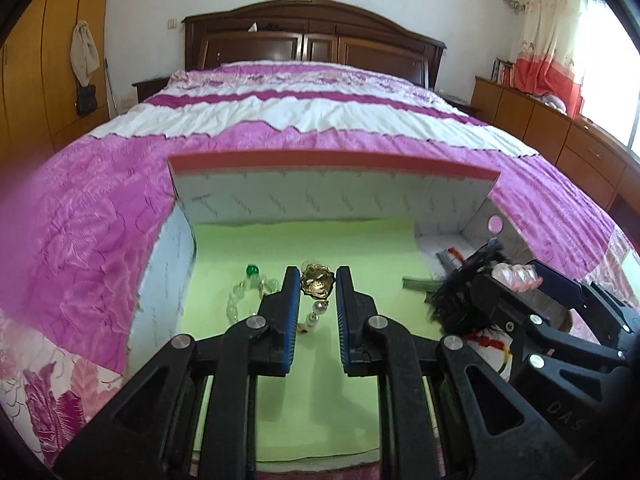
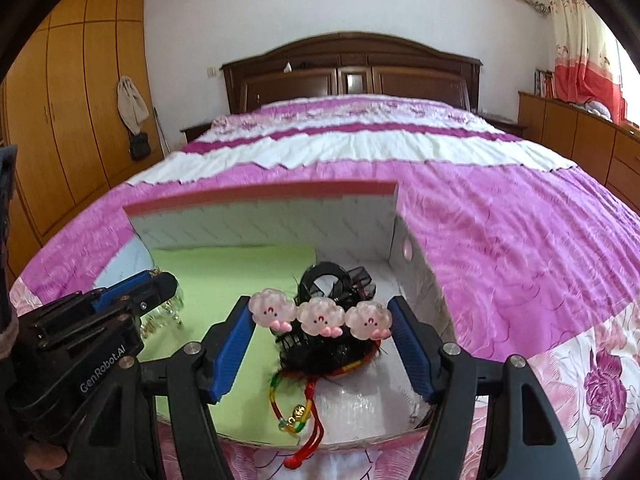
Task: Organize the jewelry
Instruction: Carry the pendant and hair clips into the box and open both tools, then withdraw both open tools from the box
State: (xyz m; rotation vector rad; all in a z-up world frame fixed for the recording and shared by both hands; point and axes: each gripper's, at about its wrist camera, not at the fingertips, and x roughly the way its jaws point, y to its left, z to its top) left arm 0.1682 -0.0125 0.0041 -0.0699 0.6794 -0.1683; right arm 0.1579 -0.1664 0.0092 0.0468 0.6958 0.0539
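Note:
A white cardboard box with a pink rim lies on the bed, its floor half covered by green paper. My left gripper is open over the green side, its jaws either side of a gold brooch with pearls; a clear bead bracelet with a green bead lies to its left. My right gripper holds a pink hair clip with three little faces by its ends, above black hair accessories and a red braided cord on the white side. The right gripper also shows in the left wrist view.
The box sits near the foot of a bed with a pink and white quilt. A wooden headboard stands behind, wardrobes at the left and low cabinets at the right.

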